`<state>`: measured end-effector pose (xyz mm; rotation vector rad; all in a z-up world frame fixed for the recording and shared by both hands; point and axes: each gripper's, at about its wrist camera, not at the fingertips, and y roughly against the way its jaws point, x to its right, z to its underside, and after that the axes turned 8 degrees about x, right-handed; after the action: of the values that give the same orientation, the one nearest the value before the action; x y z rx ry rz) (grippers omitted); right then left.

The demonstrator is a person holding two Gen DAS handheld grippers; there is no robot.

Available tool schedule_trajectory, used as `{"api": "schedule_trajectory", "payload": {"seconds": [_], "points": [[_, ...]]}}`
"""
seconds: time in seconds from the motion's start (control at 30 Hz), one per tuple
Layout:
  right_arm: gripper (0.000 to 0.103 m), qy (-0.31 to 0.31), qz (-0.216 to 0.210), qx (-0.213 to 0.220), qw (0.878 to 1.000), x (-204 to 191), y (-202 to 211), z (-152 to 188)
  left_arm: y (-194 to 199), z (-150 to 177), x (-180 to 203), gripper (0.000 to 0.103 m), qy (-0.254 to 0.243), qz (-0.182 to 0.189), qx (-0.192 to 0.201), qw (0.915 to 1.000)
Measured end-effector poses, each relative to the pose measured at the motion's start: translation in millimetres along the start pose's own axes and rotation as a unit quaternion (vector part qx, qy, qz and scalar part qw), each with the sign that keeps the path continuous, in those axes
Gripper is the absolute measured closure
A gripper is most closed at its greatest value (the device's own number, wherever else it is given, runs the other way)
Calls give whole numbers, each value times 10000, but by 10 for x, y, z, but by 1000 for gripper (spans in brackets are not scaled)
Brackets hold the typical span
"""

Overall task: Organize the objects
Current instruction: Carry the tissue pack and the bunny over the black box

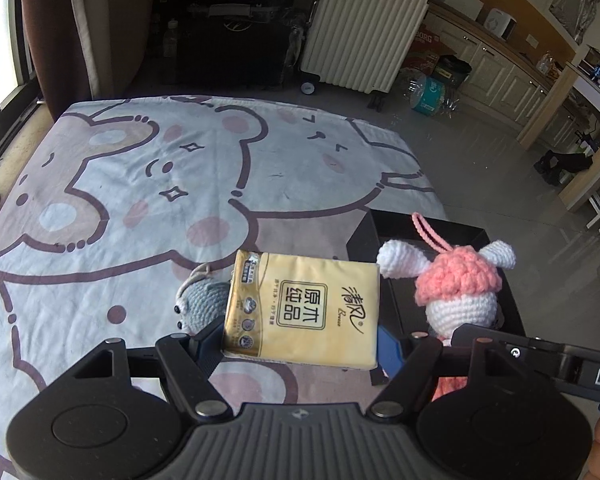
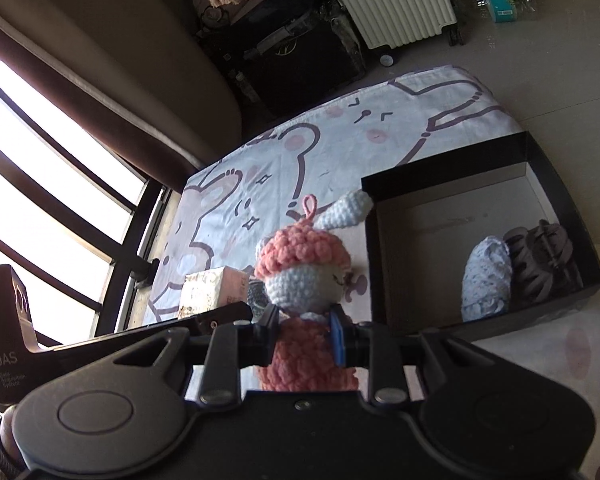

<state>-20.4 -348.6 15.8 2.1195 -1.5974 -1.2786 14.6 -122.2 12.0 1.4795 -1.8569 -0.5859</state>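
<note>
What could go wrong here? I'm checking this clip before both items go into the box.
The tissue pack is pinched only at its near edge by the left gripper, so it could tilt out. The doll in the right gripper has an ear that might catch the black box rim.

Yellow tissue pack (image 1: pixel 302 312) lifted, pink crochet doll (image 2: pixel 304 276) upright

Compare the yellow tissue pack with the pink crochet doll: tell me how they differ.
The tissue pack is flat, rectangular and yellow with printed text; the crochet doll is rounded yarn, pink and white, with ears and a hanging loop. The tissue pack sits between the wide-set fingers of the left gripper; the crochet doll is pinched at its body by the narrower right gripper. Both are held above the cartoon sheet.
</note>
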Motion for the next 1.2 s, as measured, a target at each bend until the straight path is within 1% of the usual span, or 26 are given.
{"api": "schedule_trajectory", "payload": {"seconds": [0.23,0.37,0.47,0.57,0.73,0.93,1.1,1.2], "points": [[75,-32,163,348,9993,116,60,-230,-46,-244,135,28,38,114,214,9997],[75,25,224,599,9979,150,59,-366,-68,-384,231,28,-83,39,357,9993],[75,66,204,750,9970,197,13,-434,-88,-498,285,28,-111,47,423,9990],[75,35,165,800,9967,279,-65,-454,-99,-600,350,28,-141,89,560,9983],[75,-180,264,623,9975,492,-321,-404,-201,-699,465,28,3,311,587,9978],[75,-197,496,133,9985,698,-671,-215,-414,-674,595,28,266,711,587,9954],[76,-230,502,-141,9984,791,-816,-70,-656,-582,742,28,214,785,341,9961],[76,-200,478,-255,9983,814,-852,-43,-770,-528,810,28,165,814,256,9962]]}}
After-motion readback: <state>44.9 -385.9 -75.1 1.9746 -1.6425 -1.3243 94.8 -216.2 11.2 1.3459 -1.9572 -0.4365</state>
